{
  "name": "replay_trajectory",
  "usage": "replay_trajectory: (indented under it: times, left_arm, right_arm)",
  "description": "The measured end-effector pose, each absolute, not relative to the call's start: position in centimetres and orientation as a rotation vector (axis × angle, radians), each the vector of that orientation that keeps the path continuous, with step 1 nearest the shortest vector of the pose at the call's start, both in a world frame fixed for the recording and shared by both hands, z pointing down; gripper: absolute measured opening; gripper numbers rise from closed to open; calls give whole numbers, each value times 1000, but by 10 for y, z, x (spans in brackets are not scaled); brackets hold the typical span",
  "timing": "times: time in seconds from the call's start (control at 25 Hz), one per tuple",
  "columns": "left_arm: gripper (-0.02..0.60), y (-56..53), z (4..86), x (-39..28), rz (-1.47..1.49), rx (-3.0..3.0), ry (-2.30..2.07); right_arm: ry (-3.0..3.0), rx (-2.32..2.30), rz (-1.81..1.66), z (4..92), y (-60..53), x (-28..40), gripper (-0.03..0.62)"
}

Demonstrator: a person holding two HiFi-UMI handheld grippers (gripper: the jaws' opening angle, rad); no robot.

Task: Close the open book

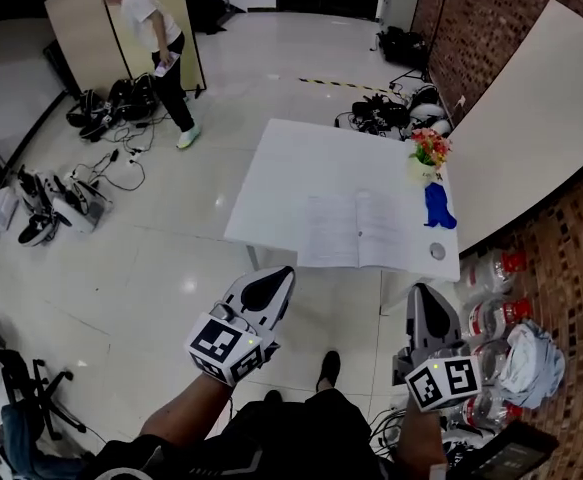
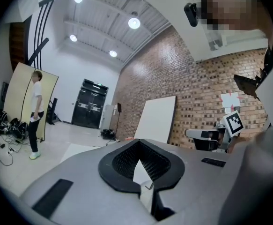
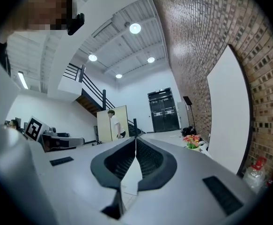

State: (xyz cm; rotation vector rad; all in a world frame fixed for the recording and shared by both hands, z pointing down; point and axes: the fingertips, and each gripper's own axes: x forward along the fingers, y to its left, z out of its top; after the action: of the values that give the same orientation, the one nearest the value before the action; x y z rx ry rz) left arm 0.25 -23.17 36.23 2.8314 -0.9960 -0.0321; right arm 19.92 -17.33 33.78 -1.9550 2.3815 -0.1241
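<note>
Beige screen panels [image 1: 79, 30] stand at the far left of the glossy floor, with a person [image 1: 157, 36] in a white shirt in front of them and tangled cables and gear [image 1: 106, 108] by their feet. Nearer the camera, the left gripper [image 1: 285, 272] points level toward the table. In the left gripper view its black pads meet at the tips and nothing sits between them, so it is clenched and empty. Ahead of both tools is a white table [image 1: 306, 158]. The open book [image 1: 359, 231] lies flat on its near edge, pages up, well apart from either tool. Right of the book are a small vase of flowers [image 1: 430, 151], a blue cloth [image 1: 438, 208] and a small round grey object [image 1: 437, 251]. The right gripper [image 1: 423, 290] points the same way, its jaws pressed together on nothing. Clear plastic bottles [image 1: 496, 318] crowd the floor beside a brick wall, where a white board [image 1: 531, 118] leans.
</note>
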Motion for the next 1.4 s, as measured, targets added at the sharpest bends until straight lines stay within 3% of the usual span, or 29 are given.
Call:
replay_trajectory:
  times: [0.44, 0.72, 1.08, 1.16, 1.4]
  left_arm:
    - [-5, -327, 354, 76, -12, 2783, -1136]
    - [-5, -358, 364, 81, 41, 2766, -1098]
    - [-5, -396, 430, 70, 176, 2694, -1031]
    - [-5, -400, 455, 68, 229, 2667, -1022]
    - [-5, -398, 525, 78, 338, 2556, -955]
  right_arm:
    - [2440, -1808, -67, 321, -281, 283, -2]
    - [2444, -1841, -142, 335, -321, 288, 0]
    - [2373, -2010, -441, 413, -349, 283, 2]
    - [2357, -2023, -565, 447, -350, 285, 65]
    - [2293, -2053, -872, 543, -343, 287, 137]
